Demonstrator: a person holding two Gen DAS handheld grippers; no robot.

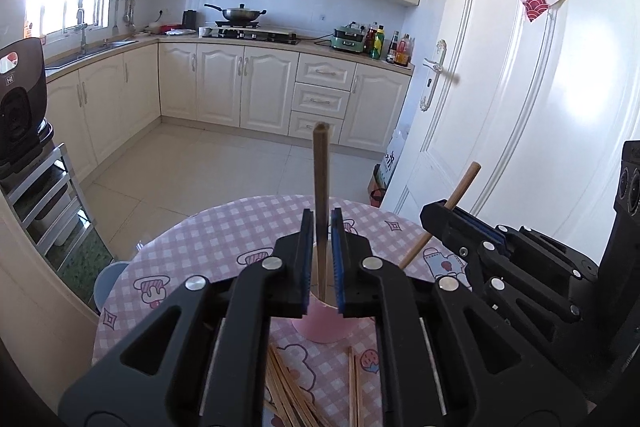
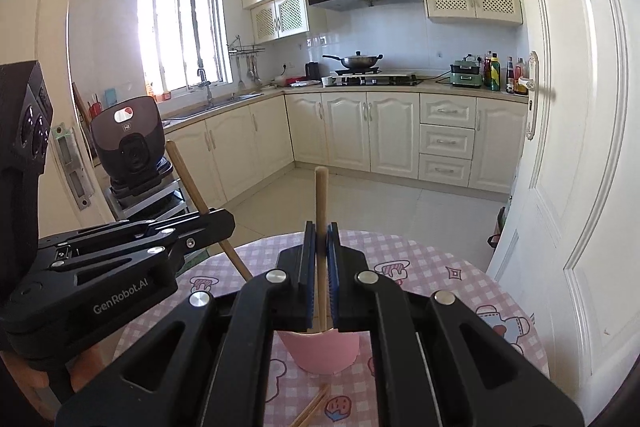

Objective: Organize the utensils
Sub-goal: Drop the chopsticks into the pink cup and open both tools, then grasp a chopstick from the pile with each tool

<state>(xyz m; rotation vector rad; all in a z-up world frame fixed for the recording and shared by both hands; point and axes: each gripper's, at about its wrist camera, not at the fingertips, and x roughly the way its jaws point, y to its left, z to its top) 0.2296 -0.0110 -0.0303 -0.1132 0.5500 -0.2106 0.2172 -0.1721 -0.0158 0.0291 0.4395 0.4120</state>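
Note:
A pink cup (image 1: 326, 325) stands on the round checked table (image 1: 224, 239); it also shows in the right wrist view (image 2: 324, 353). My left gripper (image 1: 322, 259) is shut on a wooden chopstick (image 1: 320, 179) that stands upright with its lower end in the cup. My right gripper (image 2: 320, 267) is shut on another chopstick (image 2: 321, 211), also upright over the cup. Each gripper appears beside the other: the right one (image 1: 460, 219) with its chopstick (image 1: 464, 187), the left one (image 2: 212, 223) with its chopstick (image 2: 188, 179). Several loose chopsticks (image 1: 288, 395) lie on the table near me, also in the right wrist view (image 2: 312, 407).
A white door (image 1: 520, 107) stands close on the right of the table. A metal rack (image 1: 44, 203) with a black appliance (image 1: 20, 99) is on the left. A pale blue stool (image 1: 108, 279) sits at the table's left edge. Kitchen cabinets (image 1: 260, 87) line the far wall.

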